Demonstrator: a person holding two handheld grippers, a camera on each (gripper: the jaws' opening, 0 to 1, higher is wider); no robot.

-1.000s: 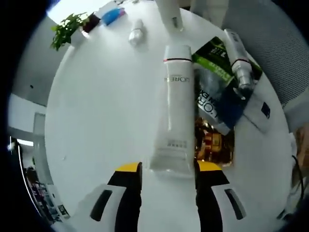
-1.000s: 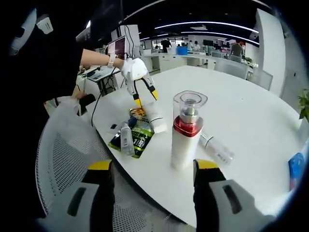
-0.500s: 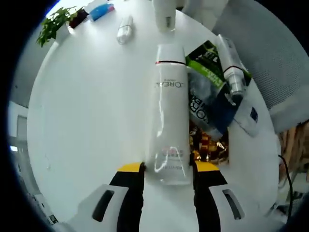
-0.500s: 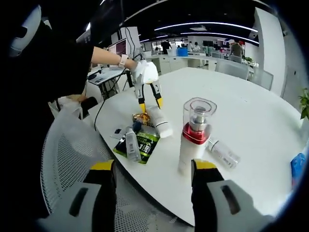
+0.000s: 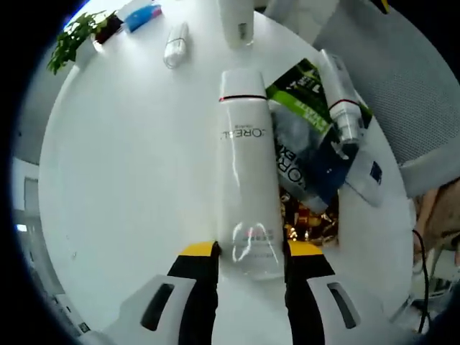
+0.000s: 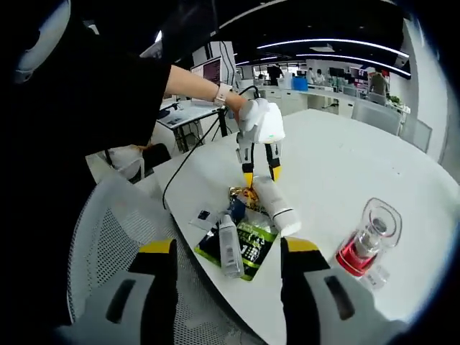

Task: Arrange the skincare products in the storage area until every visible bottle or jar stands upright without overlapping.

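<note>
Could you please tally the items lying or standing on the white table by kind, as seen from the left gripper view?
Tubes: 1, the white tube
Bottles: 3, pump bottle, small clear bottle, slim spray bottle
Sachets and packets: 3, green sachet, blue packet, gold packet
Total: 7

Tube (image 5: 246, 187) lies flat on table (image 5: 129, 180), crimped end between left gripper (image 5: 250, 253) jaws, cap pointing away. Sachets (image 5: 305, 136) lie just right of tube w/ a small bottle (image 5: 341, 100) lying on top. Pump bottle (image 6: 368, 244) stands upright further along table, apart from the pile.
</note>
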